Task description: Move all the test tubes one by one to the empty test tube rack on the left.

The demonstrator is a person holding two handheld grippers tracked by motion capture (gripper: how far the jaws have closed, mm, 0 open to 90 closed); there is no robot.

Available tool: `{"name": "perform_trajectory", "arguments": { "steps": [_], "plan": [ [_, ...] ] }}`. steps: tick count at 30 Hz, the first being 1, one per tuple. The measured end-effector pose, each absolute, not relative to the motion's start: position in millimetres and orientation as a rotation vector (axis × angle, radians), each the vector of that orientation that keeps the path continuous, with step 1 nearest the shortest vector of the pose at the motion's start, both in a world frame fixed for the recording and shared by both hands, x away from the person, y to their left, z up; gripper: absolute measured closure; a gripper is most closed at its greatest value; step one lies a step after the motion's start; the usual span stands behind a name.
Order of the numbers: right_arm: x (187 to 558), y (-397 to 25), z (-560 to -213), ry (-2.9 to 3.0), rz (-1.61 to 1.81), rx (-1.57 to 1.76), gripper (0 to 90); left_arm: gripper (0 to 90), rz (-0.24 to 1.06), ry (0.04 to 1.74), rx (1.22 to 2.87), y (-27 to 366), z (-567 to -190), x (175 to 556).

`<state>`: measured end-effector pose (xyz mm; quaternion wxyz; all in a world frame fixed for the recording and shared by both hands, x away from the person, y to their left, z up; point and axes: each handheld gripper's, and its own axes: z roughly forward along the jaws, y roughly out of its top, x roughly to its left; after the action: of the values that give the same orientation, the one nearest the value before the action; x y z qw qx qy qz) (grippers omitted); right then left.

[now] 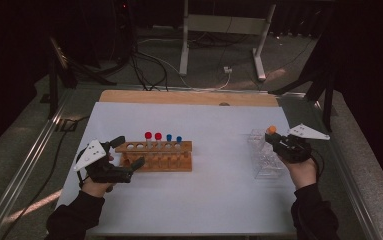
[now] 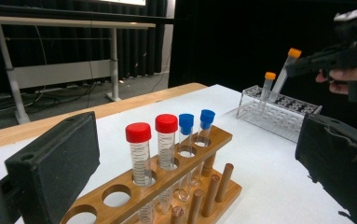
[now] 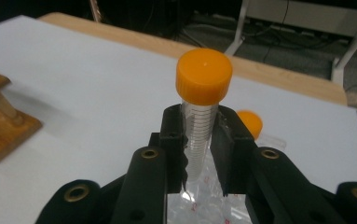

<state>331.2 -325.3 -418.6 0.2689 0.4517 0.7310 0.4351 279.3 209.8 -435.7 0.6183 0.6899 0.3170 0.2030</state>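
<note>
right gripper point(image 3: 198, 154): squeezing orange-cap tube point(image 3: 199, 135) just under its cap | tube: light, slippery, breakable | left gripper point(image 1: 121, 157): wide open, rack point(image 1: 179, 162) at 3 o'clock

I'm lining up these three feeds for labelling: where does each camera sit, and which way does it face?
High view: above the person's side, looking forward and down on the white table; both forearms and grippers show.
Left gripper view: rides the left gripper, facing the wooden tube rack between its open black fingers.
Right gripper view: rides the right gripper, looking along fingers shut on the orange-capped clear tube.
Shared: the left gripper view and high view both show the clear plastic rack.
</note>
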Motion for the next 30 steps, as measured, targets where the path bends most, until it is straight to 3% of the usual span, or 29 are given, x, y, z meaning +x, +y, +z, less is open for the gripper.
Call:
{"name": "perform_trajectory", "arguments": {
  "steps": [10, 30],
  "plan": [
    [317.7, -305.0, -398.3, 2.007, 1.268, 1.11, 74.7, 0.8, 0.412, 0.691, 1.64, 199.5, -421.1, 275.0],
    [287.4, -209.0, -406.6, 2.358, 1.355, 0.792, 74.6, 1.7, 0.226, 0.547, 1.731, 151.7, -402.2, 277.0]
  ]
}}
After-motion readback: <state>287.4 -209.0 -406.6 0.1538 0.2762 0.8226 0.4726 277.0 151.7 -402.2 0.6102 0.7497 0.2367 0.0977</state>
